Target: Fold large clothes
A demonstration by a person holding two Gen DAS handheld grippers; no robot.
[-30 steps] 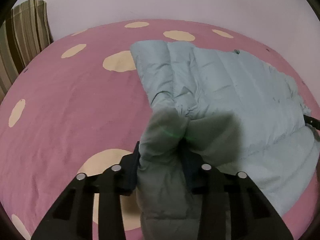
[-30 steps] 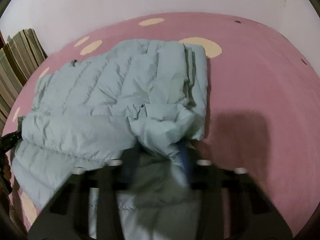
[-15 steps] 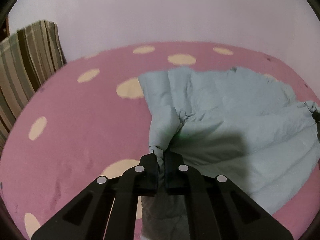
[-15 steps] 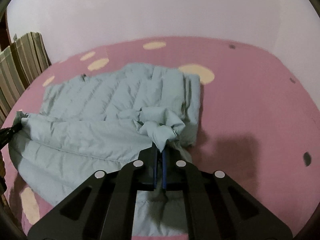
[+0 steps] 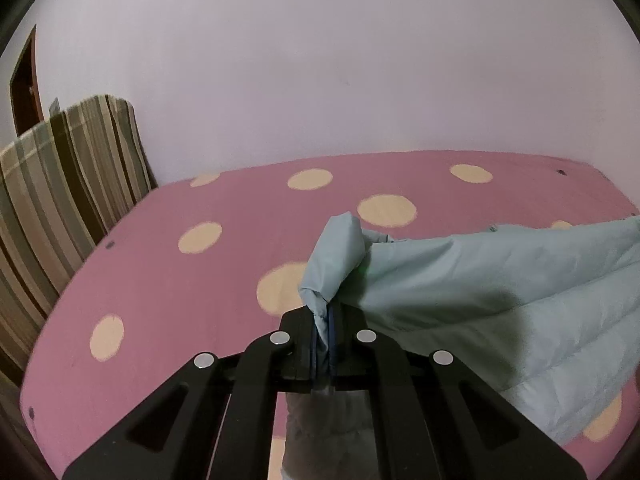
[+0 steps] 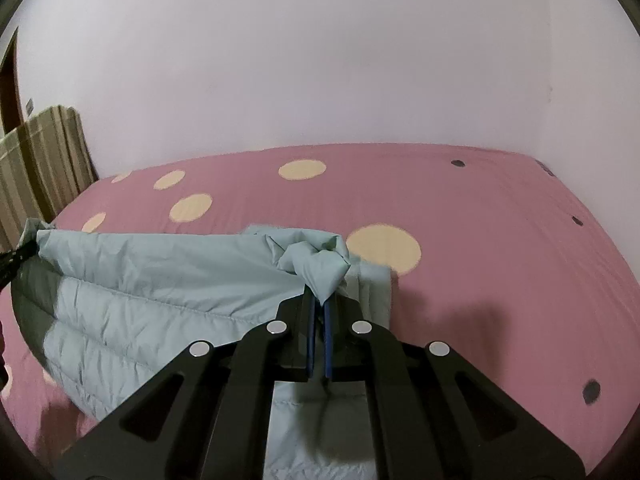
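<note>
A pale blue quilted puffer jacket (image 5: 500, 292) lies on a pink bed with cream dots (image 5: 192, 280). My left gripper (image 5: 325, 316) is shut on a bunched edge of the jacket and holds it lifted above the bed. My right gripper (image 6: 319, 300) is shut on another bunched edge of the jacket (image 6: 160, 280) and also holds it up. The fabric stretches between the two grips and sags down to the bed. The left gripper's tip shows at the far left of the right wrist view (image 6: 16, 258).
A striped brown and green cushion or mattress (image 5: 60, 200) leans upright at the bed's left side. A plain pale wall (image 5: 320, 60) runs behind the bed. A brown door (image 5: 26, 84) shows at the far left. The bed's far right corner (image 6: 548, 168) meets the wall.
Both grippers closed on the jacket's edge and rose, lifting it off the bed. The views tilted up from the bed toward the wall.
</note>
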